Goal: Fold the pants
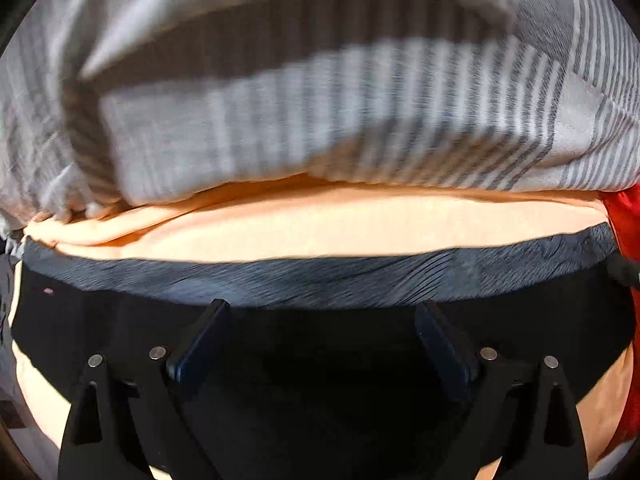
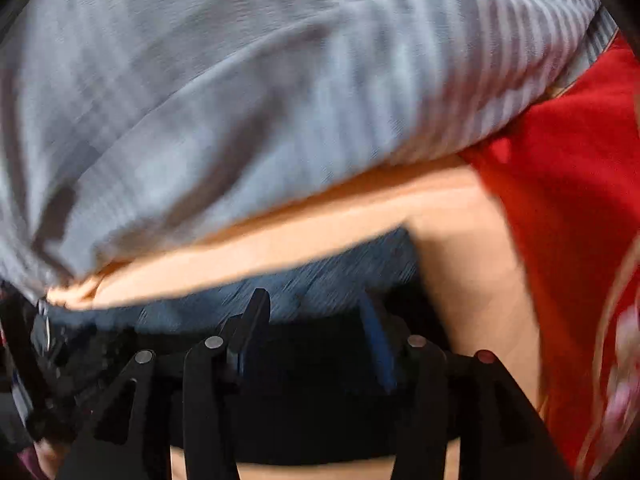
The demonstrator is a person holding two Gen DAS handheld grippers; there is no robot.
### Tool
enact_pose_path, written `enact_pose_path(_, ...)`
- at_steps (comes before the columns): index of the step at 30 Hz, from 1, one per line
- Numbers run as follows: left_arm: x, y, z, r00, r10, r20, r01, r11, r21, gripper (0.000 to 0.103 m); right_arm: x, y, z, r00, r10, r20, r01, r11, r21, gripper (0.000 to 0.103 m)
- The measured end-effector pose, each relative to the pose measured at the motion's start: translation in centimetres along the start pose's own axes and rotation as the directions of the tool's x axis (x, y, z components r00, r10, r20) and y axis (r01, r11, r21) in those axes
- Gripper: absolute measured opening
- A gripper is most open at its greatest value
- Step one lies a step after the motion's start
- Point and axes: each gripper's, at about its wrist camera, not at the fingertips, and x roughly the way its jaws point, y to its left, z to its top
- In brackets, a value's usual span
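Note:
The pants show as a black part (image 1: 120, 320) with a grey-blue textured band (image 1: 320, 280) lying on a peach sheet (image 1: 320, 228). My left gripper (image 1: 324, 312) is open, its fingers spread just above the black fabric near the band's edge. In the right wrist view the same black fabric (image 2: 312, 400) and grey-blue band (image 2: 320, 284) lie under my right gripper (image 2: 312, 304), which is open with its fingers apart over the fabric. Both views are motion blurred.
A grey-and-white striped quilt or pillow (image 1: 320, 100) bulges behind the pants and fills the upper part of both views (image 2: 240, 100). A red cloth (image 2: 560, 200) lies at the right, also seen at the right edge (image 1: 624, 216).

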Motion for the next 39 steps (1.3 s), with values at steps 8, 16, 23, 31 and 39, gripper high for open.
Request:
enact_pose_path(8, 2.0, 8.8, -3.6, 0.998, 0.056, -0.008, -0.056, 0.998, -0.003, 0.094, 1.7, 8.4, -7.2, 0.992, 0.087, -0.094, -0.097, 0.988, -0.118, 0.051)
enact_pose_path(16, 2.4, 21.8, -2.8, 0.996, 0.085, -0.021, -0.086, 0.99, -0.11, 0.096, 5.4, 10.6, -10.4, 0.996, -0.033, -0.08, 0.02, 0.986, -0.164, 0.06)
enact_pose_path(23, 3.8, 34.0, -3.0, 0.971, 0.232, -0.053, -0.238, 0.956, -0.17, 0.097, 4.8, 15.7, -10.8, 0.998, -0.049, -0.051, 0.041, 0.99, -0.135, 0.061)
enact_pose_path(31, 3.8, 37.3, -1.9, 0.985, 0.157, -0.066, -0.167, 0.961, -0.22, 0.103, 6.5, 21.2, -12.8, 0.996, -0.002, -0.09, -0.012, 0.988, -0.151, 0.061)
enact_pose_path(39, 1.1, 38.4, -6.2, 0.972, 0.229, -0.044, -0.232, 0.97, -0.073, 0.103, 10.3, 28.6, -21.2, 0.846, 0.406, -0.347, -0.435, 0.9, -0.007, 0.061)
